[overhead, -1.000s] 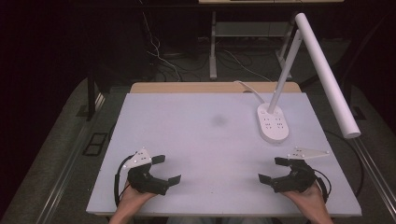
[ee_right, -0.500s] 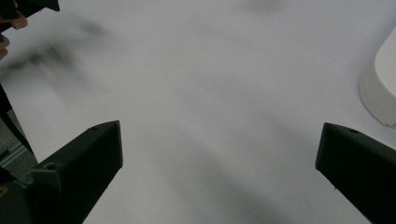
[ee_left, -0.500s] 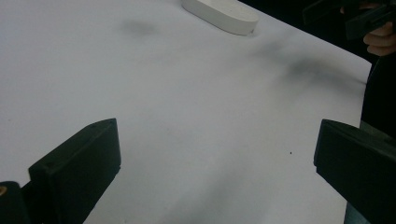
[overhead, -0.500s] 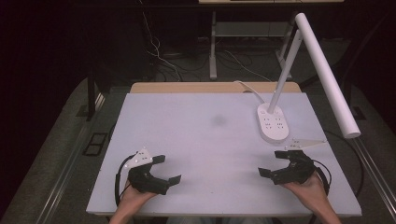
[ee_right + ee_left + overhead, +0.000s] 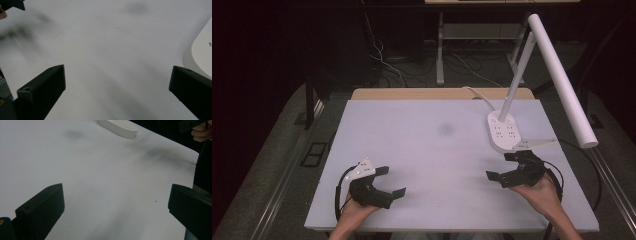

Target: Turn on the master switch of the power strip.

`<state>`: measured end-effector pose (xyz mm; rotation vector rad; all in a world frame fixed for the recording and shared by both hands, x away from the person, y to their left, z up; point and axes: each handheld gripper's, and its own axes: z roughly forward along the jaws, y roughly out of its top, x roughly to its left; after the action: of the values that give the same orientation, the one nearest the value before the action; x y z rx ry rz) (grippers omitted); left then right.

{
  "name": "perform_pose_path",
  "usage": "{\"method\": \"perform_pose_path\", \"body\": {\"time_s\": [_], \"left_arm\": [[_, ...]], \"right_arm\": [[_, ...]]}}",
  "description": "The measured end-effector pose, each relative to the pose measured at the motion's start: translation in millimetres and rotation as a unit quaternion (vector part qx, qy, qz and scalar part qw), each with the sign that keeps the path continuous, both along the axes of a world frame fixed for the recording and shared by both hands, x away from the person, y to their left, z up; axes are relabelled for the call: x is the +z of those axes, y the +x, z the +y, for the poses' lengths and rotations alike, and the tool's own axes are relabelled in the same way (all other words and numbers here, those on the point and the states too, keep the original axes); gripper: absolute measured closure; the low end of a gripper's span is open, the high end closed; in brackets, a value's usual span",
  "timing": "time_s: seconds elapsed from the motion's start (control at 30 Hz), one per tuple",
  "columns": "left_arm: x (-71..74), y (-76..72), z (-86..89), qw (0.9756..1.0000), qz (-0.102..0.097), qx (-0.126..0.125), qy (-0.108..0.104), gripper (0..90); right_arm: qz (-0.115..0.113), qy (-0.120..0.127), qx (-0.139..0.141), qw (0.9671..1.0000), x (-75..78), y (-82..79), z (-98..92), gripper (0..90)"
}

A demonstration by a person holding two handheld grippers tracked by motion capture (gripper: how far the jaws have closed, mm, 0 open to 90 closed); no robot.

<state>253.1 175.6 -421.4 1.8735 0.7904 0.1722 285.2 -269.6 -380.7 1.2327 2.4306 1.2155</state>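
On the white table [image 5: 432, 150], my left gripper [image 5: 390, 181] rests near the front left edge, held in a hand, jaws wide open over bare tabletop [image 5: 110, 195]. My right gripper [image 5: 501, 166] hovers near the front right, also open, just in front of the white lamp base [image 5: 503, 131]. In the right gripper view the lamp base [image 5: 201, 57] sits at the right edge, close beside the right jaw. In the left gripper view the lamp base [image 5: 117, 127] lies far off at the top. Nothing is between either pair of jaws.
A white desk lamp rises from its base, its long tube head [image 5: 562, 80] slanting over the table's right side. A faint dark smudge [image 5: 445, 129] marks the table's middle. Cables and a desk frame [image 5: 440, 45] lie on the dark floor behind.
My right gripper has moved forward and slightly up toward the lamp base. The left gripper has stayed in place.
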Motion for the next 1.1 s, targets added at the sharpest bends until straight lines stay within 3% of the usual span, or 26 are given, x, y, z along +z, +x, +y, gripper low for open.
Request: {"method": "perform_pose_path", "body": {"time_s": [1.1], "left_arm": [[-1.3, 1.0, -0.5, 1.0000, 0.002, -0.001, 0.005, 0.0]], "right_arm": [[-0.011, -0.050, -0.008, 0.9986, 28.4, 55.7, -2.3, 0.2]]}}
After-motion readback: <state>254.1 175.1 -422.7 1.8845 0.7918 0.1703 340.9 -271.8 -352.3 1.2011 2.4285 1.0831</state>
